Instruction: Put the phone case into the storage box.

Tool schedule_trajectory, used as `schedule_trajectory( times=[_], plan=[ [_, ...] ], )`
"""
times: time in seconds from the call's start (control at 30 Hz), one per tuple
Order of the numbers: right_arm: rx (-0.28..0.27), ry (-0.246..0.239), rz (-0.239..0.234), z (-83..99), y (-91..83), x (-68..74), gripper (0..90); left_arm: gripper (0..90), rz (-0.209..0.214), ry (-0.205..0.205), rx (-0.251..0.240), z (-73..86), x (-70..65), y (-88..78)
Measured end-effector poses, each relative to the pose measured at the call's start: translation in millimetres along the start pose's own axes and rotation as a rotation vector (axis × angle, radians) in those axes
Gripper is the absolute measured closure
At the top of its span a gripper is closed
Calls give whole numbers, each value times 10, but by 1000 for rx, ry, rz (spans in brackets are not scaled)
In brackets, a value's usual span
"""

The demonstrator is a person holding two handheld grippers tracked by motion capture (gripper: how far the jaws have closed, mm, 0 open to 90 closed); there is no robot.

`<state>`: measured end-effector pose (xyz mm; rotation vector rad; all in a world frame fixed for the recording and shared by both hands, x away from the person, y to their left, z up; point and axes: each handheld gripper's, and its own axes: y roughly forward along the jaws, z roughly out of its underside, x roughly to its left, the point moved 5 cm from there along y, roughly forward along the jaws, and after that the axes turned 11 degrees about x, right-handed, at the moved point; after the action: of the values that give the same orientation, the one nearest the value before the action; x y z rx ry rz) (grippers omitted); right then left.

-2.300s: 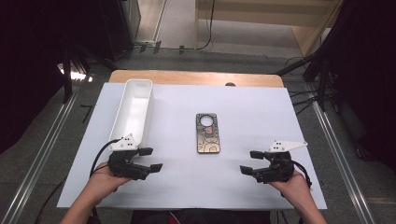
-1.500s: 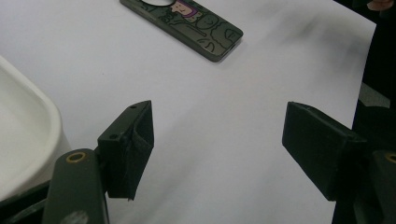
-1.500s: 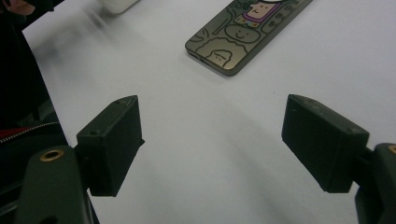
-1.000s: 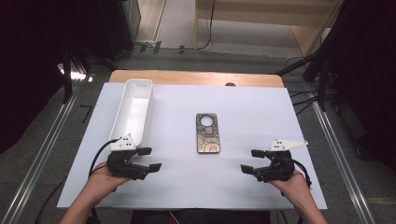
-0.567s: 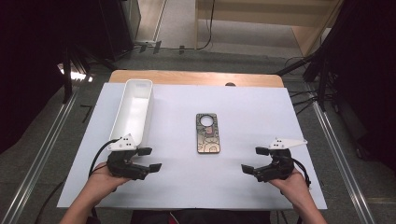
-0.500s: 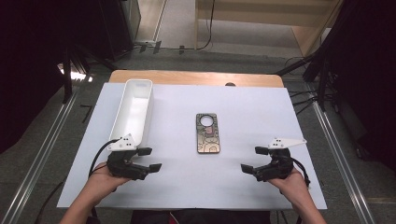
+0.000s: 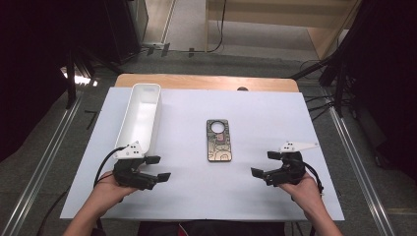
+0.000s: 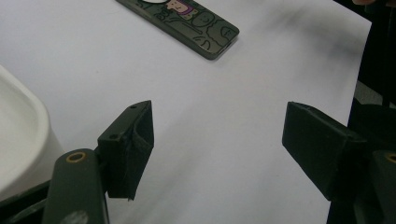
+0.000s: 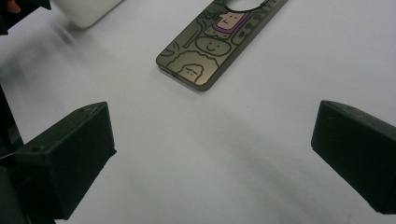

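A dark phone case [image 7: 219,140] with cartoon drawings lies flat in the middle of the white sheet [image 7: 196,196]. It also shows ahead of the jaws in the left gripper view [image 8: 187,23] and in the right gripper view [image 9: 219,42]. My left gripper [image 7: 160,168] rests low at the front left, open, with only bare sheet between its jaws [image 8: 224,140]. My right gripper [image 7: 264,163] sits at the front right. Its jaws have just been opening and stand wide apart, with nothing between them [image 9: 215,154]. Both grippers point inward toward the case and stay apart from it.
A long white tray [image 7: 142,113] stands at the left of the sheet, just behind the left gripper; its rounded corner shows close by [image 8: 18,140] and farther off [image 9: 88,11]. The wooden table edge [image 7: 206,81] runs along the back. Dark floor and metal rails flank the table.
The right gripper's jaws have spread a little wider. Both hands, the phone case and the tray have stayed where they were.
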<state>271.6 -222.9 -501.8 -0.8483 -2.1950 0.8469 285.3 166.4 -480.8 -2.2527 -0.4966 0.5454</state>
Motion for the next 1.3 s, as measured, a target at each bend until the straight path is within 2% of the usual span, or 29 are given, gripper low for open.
schedule_trajectory(
  times=[0.2,0.93,1.3],
  plan=[
    [-2,16,11,-39,31,-11,0,251,1,2,2,0,-2,5],
    [-23,-3,28,-323,168,91,0,251,6,5,9,-1,-14,20],
    [-14,-12,47,-429,265,120,0,251,8,2,6,-3,-13,19]
  ],
)
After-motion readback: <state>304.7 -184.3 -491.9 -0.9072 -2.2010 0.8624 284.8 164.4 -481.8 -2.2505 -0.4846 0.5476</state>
